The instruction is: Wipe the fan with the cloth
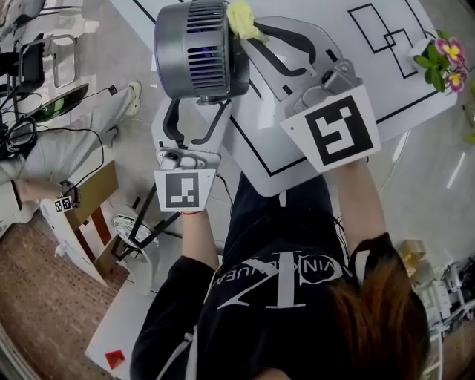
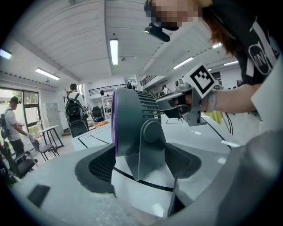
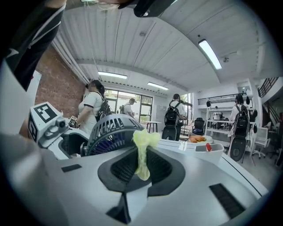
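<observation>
The grey fan [image 1: 200, 48] is at the white table's near-left corner, its grille turned left in the head view. My left gripper [image 1: 199, 119] is shut on the fan's stand [image 2: 141, 150], which fills the gap between the black pads [image 2: 102, 164]. My right gripper [image 1: 251, 31] reaches in from the right, shut on a yellow-green cloth [image 1: 241, 18]. The cloth touches the fan's housing at the upper right edge. In the right gripper view the cloth [image 3: 142, 152] hangs pinched between the jaws, with the fan's grille [image 3: 110, 132] just behind it on the left.
The white table [image 1: 312, 89] has black lines on its top. A flower pot [image 1: 444, 63] stands at its right edge. On the floor to the left are a wooden stool [image 1: 89, 215], cables and chairs. A white tray [image 3: 208, 152] and several people appear further back.
</observation>
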Available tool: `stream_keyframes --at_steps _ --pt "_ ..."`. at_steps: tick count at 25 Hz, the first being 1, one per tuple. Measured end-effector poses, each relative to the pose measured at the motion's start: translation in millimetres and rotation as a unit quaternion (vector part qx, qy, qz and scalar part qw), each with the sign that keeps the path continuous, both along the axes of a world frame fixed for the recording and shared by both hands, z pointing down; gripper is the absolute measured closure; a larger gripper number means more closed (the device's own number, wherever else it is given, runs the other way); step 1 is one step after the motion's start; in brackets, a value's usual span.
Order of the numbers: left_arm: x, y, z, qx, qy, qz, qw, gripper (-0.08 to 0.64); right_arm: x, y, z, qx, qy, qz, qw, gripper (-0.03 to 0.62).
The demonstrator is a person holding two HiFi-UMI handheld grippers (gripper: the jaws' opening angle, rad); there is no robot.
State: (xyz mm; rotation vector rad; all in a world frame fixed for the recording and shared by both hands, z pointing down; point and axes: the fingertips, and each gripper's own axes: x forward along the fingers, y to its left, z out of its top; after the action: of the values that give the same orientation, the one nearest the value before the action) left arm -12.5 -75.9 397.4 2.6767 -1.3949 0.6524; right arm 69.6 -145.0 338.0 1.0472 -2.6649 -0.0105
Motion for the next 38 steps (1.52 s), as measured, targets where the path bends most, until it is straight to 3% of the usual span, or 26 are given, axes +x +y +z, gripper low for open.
stream_keyframes --at_steps 7,15,20,22,24,27,30,33,34,36,38 --pt "-1 -1 -3 0.01 0.002 0.001 1.0 0.213 -14 17 24 0.02 0.075 -0.008 0.997 0.538" --pt "0 -2 -4 0.016 0.003 0.002 0.9999 0.212 -31 50 63 -0.019 0.091 -0.045 0.995 0.538" --pt "0 0 -2 0.014 0.0 0.004 0.9999 0.213 -39 66 82 -0.036 0.123 -0.1 0.987 0.538" --pt "-1 0 -2 0.005 0.01 0.006 0.9999 0.213 -38 66 84 -0.04 0.133 -0.116 0.983 0.538" --pt "-5 0 -6 -0.009 0.043 0.004 0.999 0.217 -32 64 79 -0.042 0.131 -0.112 0.984 0.538" --pt "-12 1 -11 -0.028 0.059 0.013 0.9978 0.255 -17 58 65 -0.047 0.115 -0.088 0.988 0.538" --pt "-15 7 -15 -0.044 0.036 0.031 0.9979 0.304 -3 56 51 -0.049 0.101 -0.065 0.992 0.538" --pt "-20 13 -22 -0.035 0.01 0.034 0.9988 0.36 6 52 33 -0.04 0.088 -0.052 0.994 0.538" --pt "-20 11 -25 -0.031 0.003 0.027 0.9991 0.387 10 46 26 -0.034 0.086 -0.051 0.994 0.538" --pt "-16 -6 -35 -0.018 -0.002 0.014 0.9997 0.526 20 23 11 -0.022 0.083 -0.053 0.995 0.538" --pt "-9 -31 -41 -0.01 -0.002 0.003 0.9999 0.549 32 -7 -1 -0.015 0.081 -0.052 0.995 0.538"
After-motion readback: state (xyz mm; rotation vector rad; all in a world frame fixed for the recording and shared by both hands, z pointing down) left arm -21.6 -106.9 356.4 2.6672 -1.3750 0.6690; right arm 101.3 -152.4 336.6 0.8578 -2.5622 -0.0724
